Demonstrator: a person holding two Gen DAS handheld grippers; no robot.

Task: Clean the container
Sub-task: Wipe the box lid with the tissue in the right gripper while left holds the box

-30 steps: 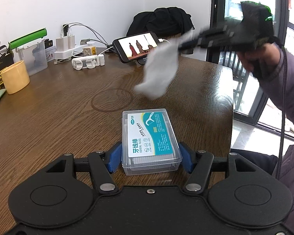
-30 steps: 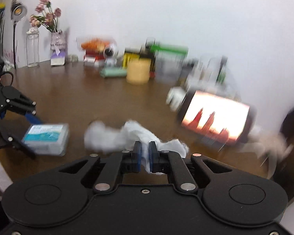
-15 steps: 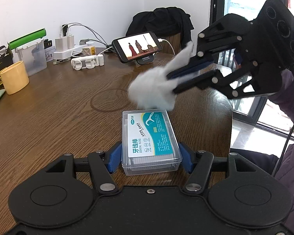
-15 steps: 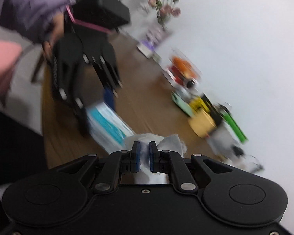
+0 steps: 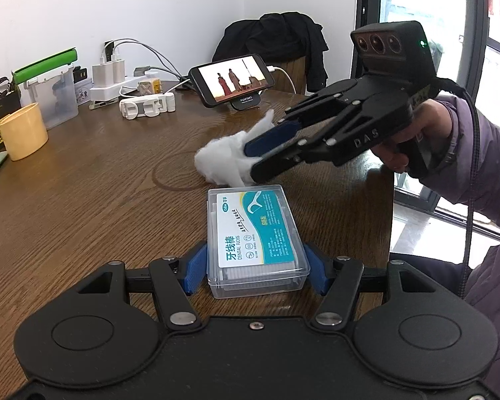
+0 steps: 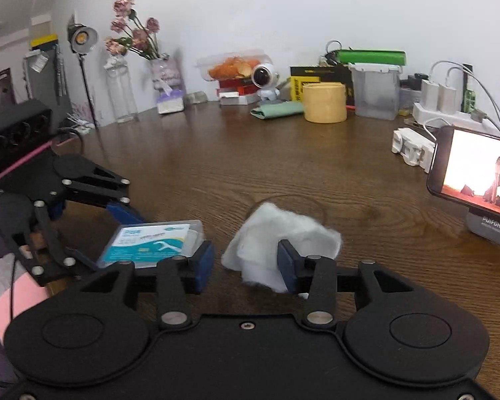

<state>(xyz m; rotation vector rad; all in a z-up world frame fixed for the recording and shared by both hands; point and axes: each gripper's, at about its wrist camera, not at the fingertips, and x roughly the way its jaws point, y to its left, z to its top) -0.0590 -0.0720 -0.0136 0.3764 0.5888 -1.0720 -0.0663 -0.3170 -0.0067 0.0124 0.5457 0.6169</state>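
Note:
A clear plastic dental floss box (image 5: 255, 233) with a teal label lies on the brown table, held between the blue pads of my left gripper (image 5: 255, 266), which is shut on its sides. It also shows in the right wrist view (image 6: 153, 243). A crumpled white tissue (image 5: 225, 160) lies on the table just beyond the box's far end. My right gripper (image 6: 246, 263) is open, its jaws spread wide, with the tissue (image 6: 280, 243) loose against its right pad. In the left wrist view the right gripper (image 5: 250, 163) hovers over the tissue.
A phone on a stand (image 5: 231, 81) plays video at the back. A yellow cup (image 5: 23, 131), a clear lidded tub (image 5: 55, 95), a power strip with chargers (image 5: 116, 83) and a white clip (image 5: 146, 106) stand along the wall. The table edge (image 5: 391, 200) lies to the right.
My right gripper swung down from the air to the table by the box and opened, letting the tissue go. The left gripper and the box have not moved.

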